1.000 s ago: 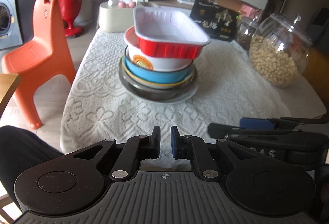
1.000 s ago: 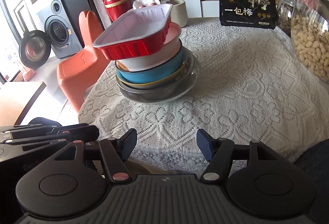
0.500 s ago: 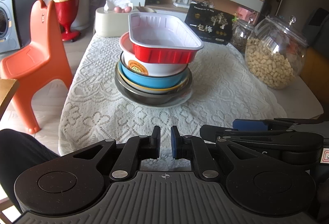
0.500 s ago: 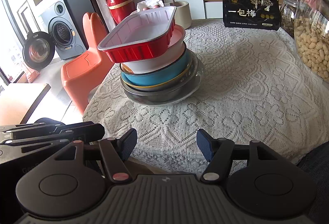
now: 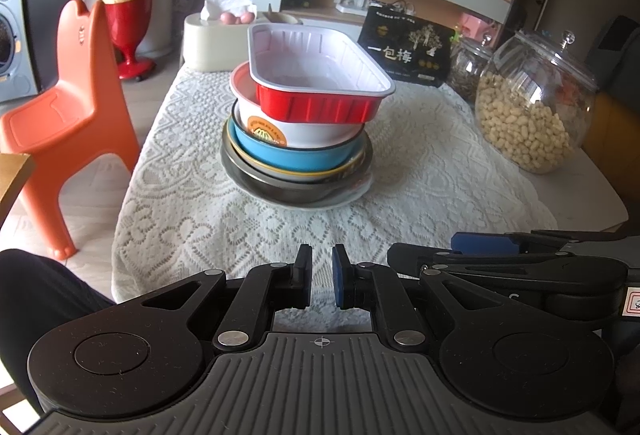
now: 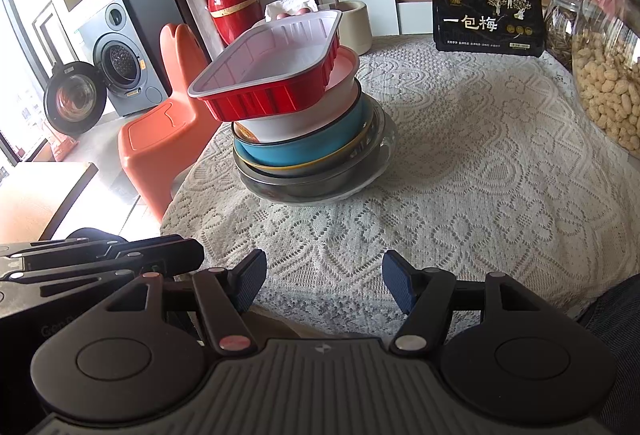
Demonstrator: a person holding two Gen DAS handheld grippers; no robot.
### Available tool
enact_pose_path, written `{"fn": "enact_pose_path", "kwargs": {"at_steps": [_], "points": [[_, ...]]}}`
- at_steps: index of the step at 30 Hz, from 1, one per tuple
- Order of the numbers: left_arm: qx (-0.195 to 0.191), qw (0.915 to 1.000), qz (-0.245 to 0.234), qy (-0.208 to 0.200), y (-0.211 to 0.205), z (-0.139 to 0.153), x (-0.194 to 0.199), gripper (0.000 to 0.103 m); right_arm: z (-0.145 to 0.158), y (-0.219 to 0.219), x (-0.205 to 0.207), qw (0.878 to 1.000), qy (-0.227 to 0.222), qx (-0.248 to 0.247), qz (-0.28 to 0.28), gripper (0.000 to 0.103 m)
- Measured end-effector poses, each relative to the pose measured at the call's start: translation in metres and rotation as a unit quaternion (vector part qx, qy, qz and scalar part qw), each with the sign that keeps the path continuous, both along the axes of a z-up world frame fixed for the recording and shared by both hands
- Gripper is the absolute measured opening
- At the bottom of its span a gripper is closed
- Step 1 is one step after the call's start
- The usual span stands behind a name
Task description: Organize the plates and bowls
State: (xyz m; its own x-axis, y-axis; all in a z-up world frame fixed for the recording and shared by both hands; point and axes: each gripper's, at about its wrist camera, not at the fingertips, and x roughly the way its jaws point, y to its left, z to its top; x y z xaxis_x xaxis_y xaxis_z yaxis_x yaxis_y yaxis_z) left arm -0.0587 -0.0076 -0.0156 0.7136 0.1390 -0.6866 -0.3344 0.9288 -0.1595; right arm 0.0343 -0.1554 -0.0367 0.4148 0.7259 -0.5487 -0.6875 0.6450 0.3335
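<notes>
So the only writing I can actually read is on the black snack pouch with gold trees (image 6: 489,20) standing at the far side of the lace-covered surface (image 6: 460,163): big white characters "一包梅". The white bowl with an orange round sticker (image 5: 267,131) has print on that sticker, but it's too small to make out.

The dishes sit in one stack mid-surface: a red foil tray with a white inside (image 5: 316,81) tilted on top, the white bowl under it, then a blue bowl (image 5: 288,155), a dark metal bowl (image 5: 280,187) and a clear glass plate (image 6: 376,171) at the bottom. A big glass jar of peanuts (image 5: 532,111) stands off to the right.

Compared to a second ago, both views sit a bit further back from the stack, which hasn't budged. The left hand-held gripper (image 5: 321,277) is nearly closed with just a thin gap, holding nothing. The right hand-held gripper (image 6: 324,285) is spread wide, also empty.
</notes>
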Motion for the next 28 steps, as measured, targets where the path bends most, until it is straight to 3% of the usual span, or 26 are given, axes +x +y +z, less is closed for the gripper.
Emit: {"fn": "enact_pose_path", "kwargs": {"at_steps": [28], "points": [[0.0, 1.0, 0.005, -0.005, 0.0013, -0.0016, -0.0025, 0.012, -0.001, 0.0, 0.0008, 1.0, 0.004, 0.006, 0.003, 0.065]]}}
